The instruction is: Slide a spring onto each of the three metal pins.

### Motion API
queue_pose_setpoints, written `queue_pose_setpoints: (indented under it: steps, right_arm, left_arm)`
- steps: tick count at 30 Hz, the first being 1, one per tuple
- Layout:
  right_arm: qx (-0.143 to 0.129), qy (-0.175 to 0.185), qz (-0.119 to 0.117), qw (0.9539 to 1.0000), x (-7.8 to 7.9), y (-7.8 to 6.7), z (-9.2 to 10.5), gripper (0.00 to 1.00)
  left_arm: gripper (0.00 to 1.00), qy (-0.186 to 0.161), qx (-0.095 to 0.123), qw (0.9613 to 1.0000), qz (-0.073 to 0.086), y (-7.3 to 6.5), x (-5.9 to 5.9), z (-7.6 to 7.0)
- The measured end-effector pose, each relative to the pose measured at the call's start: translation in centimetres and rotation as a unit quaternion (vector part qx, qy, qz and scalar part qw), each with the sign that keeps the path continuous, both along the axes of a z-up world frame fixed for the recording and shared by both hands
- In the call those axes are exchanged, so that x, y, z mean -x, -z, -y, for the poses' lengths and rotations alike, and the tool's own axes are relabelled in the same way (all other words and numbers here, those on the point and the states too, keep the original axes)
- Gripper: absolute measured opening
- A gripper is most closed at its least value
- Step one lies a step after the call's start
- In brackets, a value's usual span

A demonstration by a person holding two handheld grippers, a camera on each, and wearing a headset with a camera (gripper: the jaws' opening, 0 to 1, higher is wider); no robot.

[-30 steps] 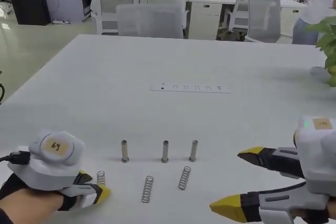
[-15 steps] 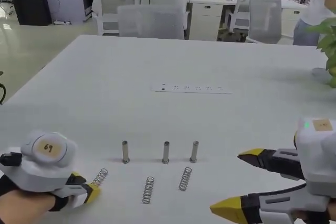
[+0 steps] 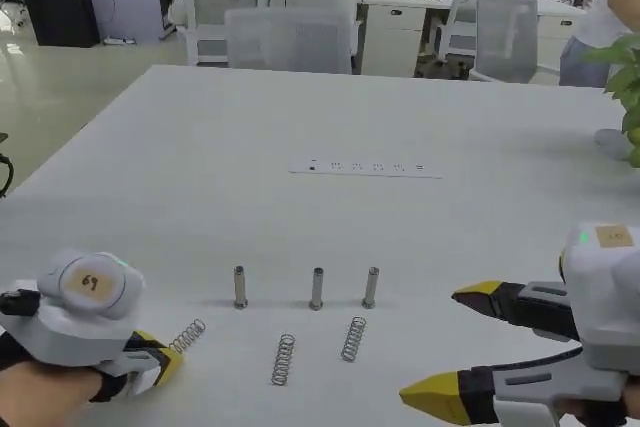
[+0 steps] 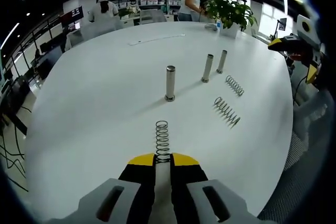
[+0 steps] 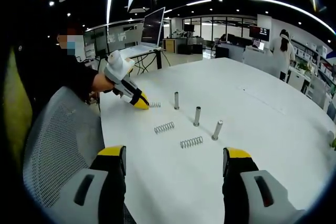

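Spring work opens at a white table [image 3: 350,127]: the left gripper [image 4: 163,158], at 8 o'clock from the pin row in the head view, has its jaws clamped on the near end of a spring [image 4: 162,139], whose free end points toward the left pin [image 4: 170,82], near it but apart. The left pin, middle pin [image 3: 317,288] and right pin [image 3: 371,287] stand upright in a row, all bare. A second spring [image 3: 283,359] lies flat at 6 o'clock from the middle pin, a third spring [image 3: 353,339] at 7 o'clock from the right pin. The right gripper [image 3: 432,345], at 4 o'clock from the row, hangs with jaws spread wide and empty. By this showing none of the three fittings is done; the first looks about to begin
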State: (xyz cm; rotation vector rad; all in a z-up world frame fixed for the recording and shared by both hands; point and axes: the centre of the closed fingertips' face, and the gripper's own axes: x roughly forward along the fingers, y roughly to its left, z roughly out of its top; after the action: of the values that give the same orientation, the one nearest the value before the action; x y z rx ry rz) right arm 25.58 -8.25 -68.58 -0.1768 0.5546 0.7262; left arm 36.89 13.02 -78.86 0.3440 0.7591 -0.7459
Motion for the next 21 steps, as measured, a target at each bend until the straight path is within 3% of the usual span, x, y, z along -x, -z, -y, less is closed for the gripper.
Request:
queue_pose_setpoints:
  steps: [11, 21]
  right_arm:
    - [0.002, -0.002, 0.003, 1.0000, -0.1, -0.3, -0.1, 0.74]
    - [0.003, -0.002, 0.006, 1.0000, 0.0, -0.6, -0.2, 0.74]
  left_arm:
    - [0.02, 0.005, 0.022, 0.9997, -0.001, -1.2, 0.7, 0.2]
    - [0.02, 0.031, 0.044, 0.9985, 0.012, -3.6, 1.9, 0.5]
